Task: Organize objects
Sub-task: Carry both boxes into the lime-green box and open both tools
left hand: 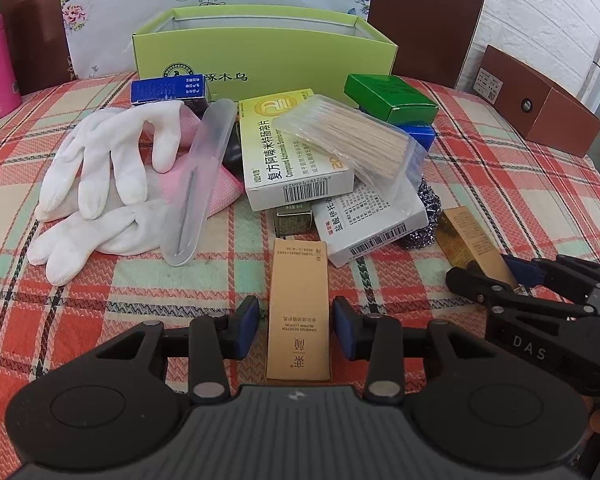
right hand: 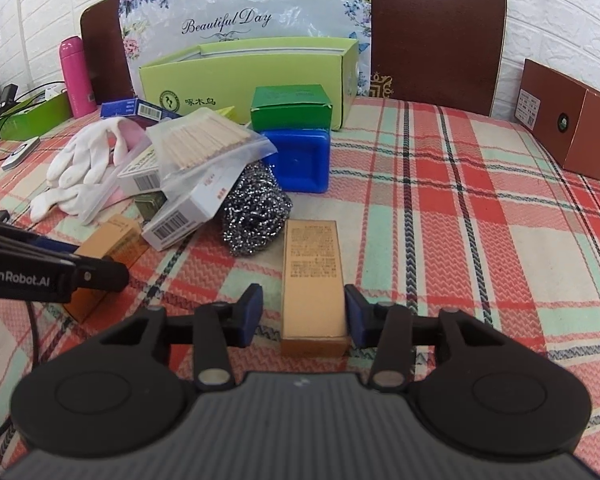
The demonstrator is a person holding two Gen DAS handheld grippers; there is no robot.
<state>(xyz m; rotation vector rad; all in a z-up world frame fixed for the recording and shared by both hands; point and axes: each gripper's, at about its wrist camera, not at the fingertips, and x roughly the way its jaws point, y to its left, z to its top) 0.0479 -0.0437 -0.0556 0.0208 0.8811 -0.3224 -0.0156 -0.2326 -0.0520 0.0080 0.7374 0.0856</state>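
- Nearest the left wrist camera, the left gripper (left hand: 296,326) straddles a tan carton (left hand: 298,312) lying flat on the plaid tablecloth (left hand: 140,292); a sliver of cloth shows at each pad, so it is released, not clamping.
- Right gripper (right hand: 304,314) straddles a second, gold carton (right hand: 312,280); its right pad touches the carton, a gap shows at the left pad, so no grasp.
- Both cartons lie on the near side of the lime green open box (left hand: 266,50), which stands at the table's far edge.
- Between that box and the cartons sits a jumble: white gloves (left hand: 100,176), a bag of wooden sticks (left hand: 352,140), medicine boxes (left hand: 292,152), a steel scouring ball (right hand: 256,216), a blue tub (right hand: 300,160) topped by a dark green box (right hand: 290,106).
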